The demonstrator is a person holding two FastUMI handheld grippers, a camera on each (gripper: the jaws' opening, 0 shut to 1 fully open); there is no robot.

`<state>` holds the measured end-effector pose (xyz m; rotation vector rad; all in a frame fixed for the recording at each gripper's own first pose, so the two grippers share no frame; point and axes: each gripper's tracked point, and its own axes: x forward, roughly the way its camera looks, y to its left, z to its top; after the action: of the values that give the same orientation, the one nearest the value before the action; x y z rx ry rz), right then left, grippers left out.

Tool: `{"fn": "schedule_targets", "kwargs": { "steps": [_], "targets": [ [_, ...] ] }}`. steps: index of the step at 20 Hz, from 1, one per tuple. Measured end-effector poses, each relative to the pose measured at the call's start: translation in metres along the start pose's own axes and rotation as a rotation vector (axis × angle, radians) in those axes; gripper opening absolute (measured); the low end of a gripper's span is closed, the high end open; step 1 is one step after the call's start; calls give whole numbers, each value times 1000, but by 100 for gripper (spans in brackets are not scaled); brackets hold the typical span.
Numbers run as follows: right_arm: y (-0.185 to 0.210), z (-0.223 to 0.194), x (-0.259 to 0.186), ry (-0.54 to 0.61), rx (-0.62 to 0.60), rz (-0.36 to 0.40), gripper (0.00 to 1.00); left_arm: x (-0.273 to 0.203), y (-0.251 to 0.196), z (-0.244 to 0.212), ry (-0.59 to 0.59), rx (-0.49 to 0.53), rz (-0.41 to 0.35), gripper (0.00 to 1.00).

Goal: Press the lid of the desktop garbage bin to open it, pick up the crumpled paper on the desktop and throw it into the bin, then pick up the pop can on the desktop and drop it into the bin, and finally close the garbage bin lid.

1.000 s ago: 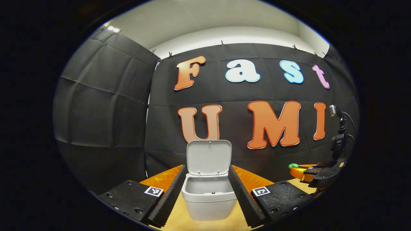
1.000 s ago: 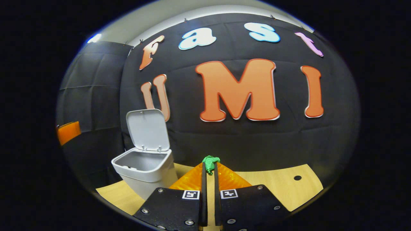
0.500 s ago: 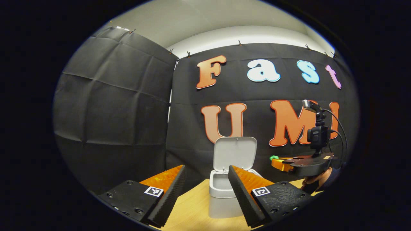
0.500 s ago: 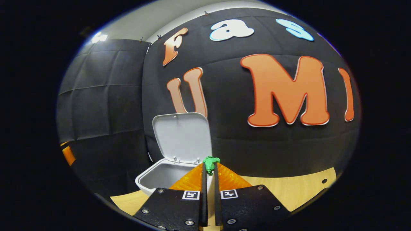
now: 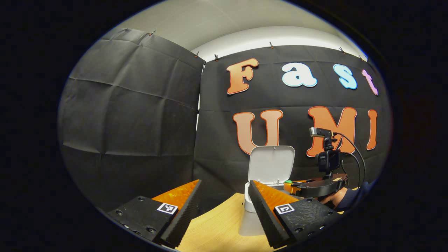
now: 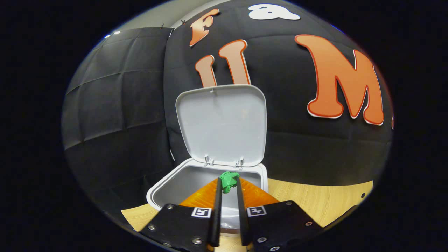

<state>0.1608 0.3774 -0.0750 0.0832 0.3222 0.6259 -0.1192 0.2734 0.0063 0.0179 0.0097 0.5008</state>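
The grey desktop bin [image 6: 164, 185] stands open, its lid [image 6: 222, 126] upright against the back wall. My right gripper [image 6: 228, 177] hovers over the bin's opening, shut on the green crumpled paper [image 6: 229, 182], which sits at its fingertips just in front of the lid hinge. In the left gripper view, the bin [image 5: 250, 224] is partly hidden behind one finger, with the lid [image 5: 271, 164] up. There the right gripper [image 5: 287, 184] reaches over the bin with the paper [image 5: 288, 181]. My left gripper [image 5: 225, 182] is open, holds nothing, and hangs left of the bin.
The bin stands on a light wooden table [image 6: 315, 199] near the back wall. A hand [image 5: 334, 199] holds the right gripper, with a small camera [image 5: 328, 161] and cable on top. A small hole [image 6: 363, 195] marks the table's far right.
My right gripper carried the paper left and forward until it is over the open bin, and its fingers stand slightly further apart. My left gripper swung left, away from the bin.
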Motion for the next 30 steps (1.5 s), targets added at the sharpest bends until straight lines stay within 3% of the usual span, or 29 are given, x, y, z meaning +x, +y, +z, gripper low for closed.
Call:
{"fn": "schedule_targets", "kwargs": {
  "steps": [1,2,3,4,6,8,10,11,12,20,23,30],
  "targets": [
    [-2,1,0,-8,-15,-11,50,0,-1,-1,2,-3,-1,85],
    [-3,2,0,-12,-24,-8,49,2,-2,-2,7,-5,-4,89],
    [-1,0,0,-11,-25,0,62,2,-4,-5,11,-8,-7,85],
    [0,0,-3,-16,-21,10,68,3,-6,-5,15,-13,-12,89],
    [-1,3,-12,-45,-11,18,81,5,-11,-8,20,-20,-24,85],
    [-11,8,-27,-90,-25,-5,88,10,-19,-10,22,-16,-37,89],
    [-25,13,-46,-134,-38,-41,89,12,-33,-12,18,-15,-69,85],
    [-32,14,-56,-148,-45,-55,100,13,-43,-14,17,-16,-93,85],
    [-39,16,-67,-163,-49,-67,90,12,-56,-15,9,-17,-121,86],
    [-122,8,-180,-251,-27,-229,90,-1,-186,-39,6,43,-409,88],
    [-152,-4,-219,-247,-33,-304,90,-20,-232,-44,23,8,-533,86],
    [-215,-43,-309,-210,-7,-474,91,-53,-313,-85,84,4,-679,85]
  ]
}}
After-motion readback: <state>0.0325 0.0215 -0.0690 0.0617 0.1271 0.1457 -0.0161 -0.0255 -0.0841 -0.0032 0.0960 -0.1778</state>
